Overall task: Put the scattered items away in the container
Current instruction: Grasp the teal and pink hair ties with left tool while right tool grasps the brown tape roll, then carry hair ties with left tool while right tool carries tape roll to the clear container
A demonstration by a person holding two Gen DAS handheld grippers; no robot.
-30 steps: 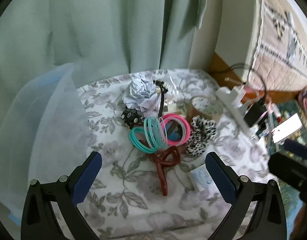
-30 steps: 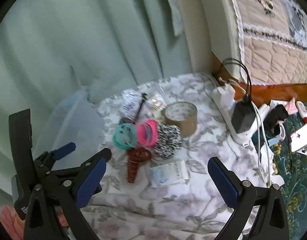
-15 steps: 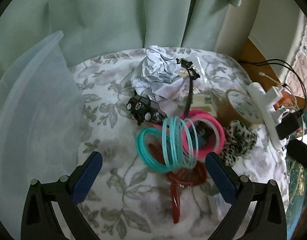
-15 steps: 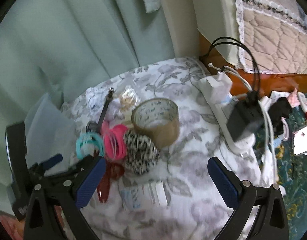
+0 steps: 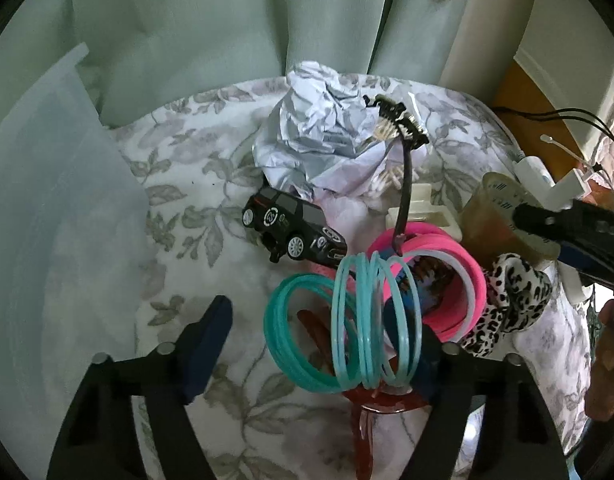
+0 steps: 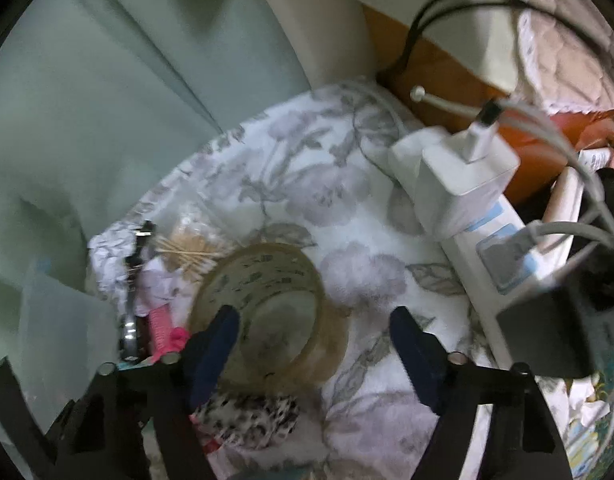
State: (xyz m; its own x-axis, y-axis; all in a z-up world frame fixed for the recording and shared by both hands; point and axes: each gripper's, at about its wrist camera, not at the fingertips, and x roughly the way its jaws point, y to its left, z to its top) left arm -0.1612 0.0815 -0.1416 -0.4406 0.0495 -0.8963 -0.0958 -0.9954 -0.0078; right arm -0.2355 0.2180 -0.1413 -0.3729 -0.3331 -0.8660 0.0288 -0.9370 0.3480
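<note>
My left gripper (image 5: 319,344) is open, its fingers either side of the teal bangles (image 5: 339,332). Pink bangles (image 5: 443,276) and a red hair claw (image 5: 363,412) lie with them. A black toy car (image 5: 295,230) and a crumpled paper (image 5: 323,140) lie behind. The translucent container (image 5: 55,240) stands at the left. My right gripper (image 6: 315,344) is open over the brown tape roll (image 6: 271,312), its left finger inside the roll's ring. A leopard scrunchie (image 6: 247,420) lies just under it.
A white power strip (image 6: 479,248) with chargers and cables runs along the right edge of the floral cloth (image 6: 299,184). A green curtain (image 5: 227,28) hangs behind. A bag of toothpicks (image 6: 195,248) and a black hair clip (image 5: 403,168) lie near the paper.
Both grippers have moved forward and down. The left has closed in around the teal bangles, the right has come down over the tape roll. Both have narrowed somewhat.
</note>
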